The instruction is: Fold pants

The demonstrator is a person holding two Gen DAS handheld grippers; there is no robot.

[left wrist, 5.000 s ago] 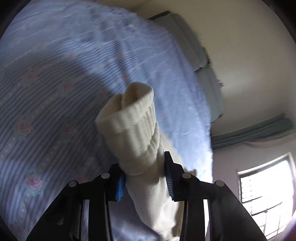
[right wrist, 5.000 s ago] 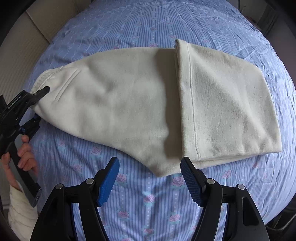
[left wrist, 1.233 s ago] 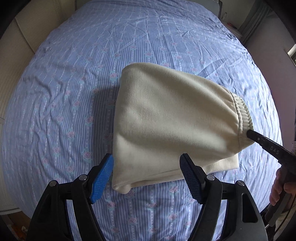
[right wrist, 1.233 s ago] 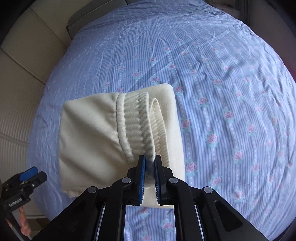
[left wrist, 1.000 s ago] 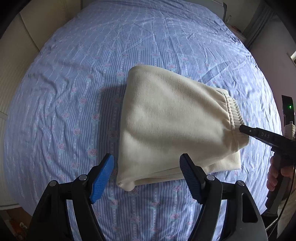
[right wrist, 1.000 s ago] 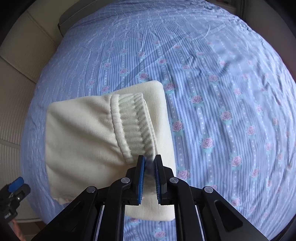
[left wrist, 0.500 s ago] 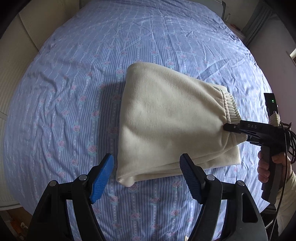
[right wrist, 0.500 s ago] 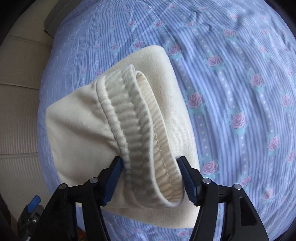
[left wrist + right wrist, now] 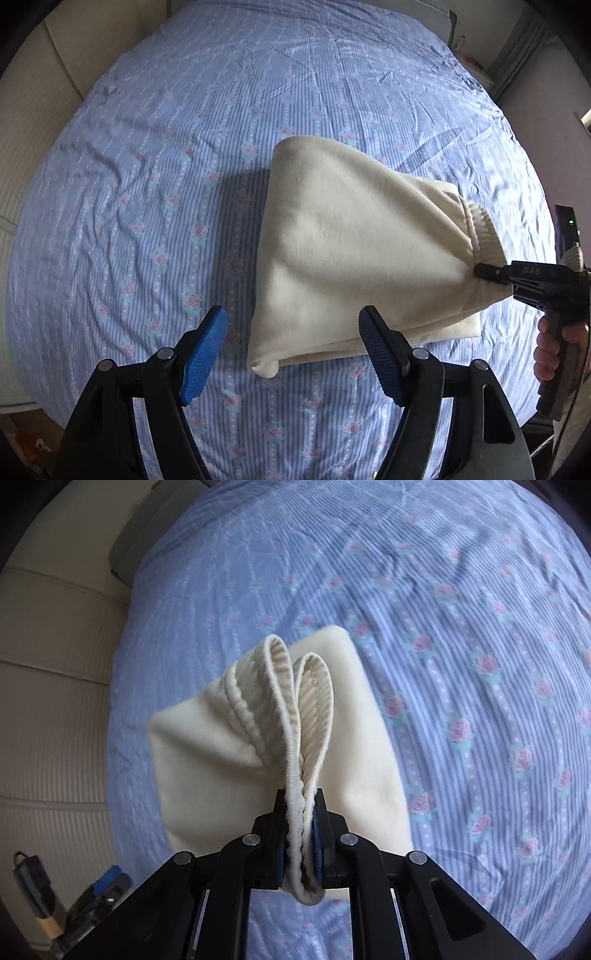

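The cream pants (image 9: 351,251) lie folded into a thick wedge on the blue flowered bedsheet (image 9: 155,177). My left gripper (image 9: 291,354) is open and empty, just in front of the fold's near left corner. My right gripper (image 9: 300,834) is shut on the ribbed waistband (image 9: 295,709) and lifts that end off the lower layers. In the left wrist view the right gripper (image 9: 487,273) pinches the waistband (image 9: 484,229) at the far right of the pile. The pants also show in the right wrist view (image 9: 207,760).
A beige padded headboard (image 9: 48,701) runs along the bed's left side. A dark grey pillow (image 9: 147,528) lies at the bed's top left. The left gripper's blue pads (image 9: 107,882) show at the lower left of the right wrist view. The sheet stretches wide around the pants.
My right gripper opened briefly half a second ago, then shut again on the waistband and raised it, so the band now stands in upright loops. My left gripper stays open and nearly still.
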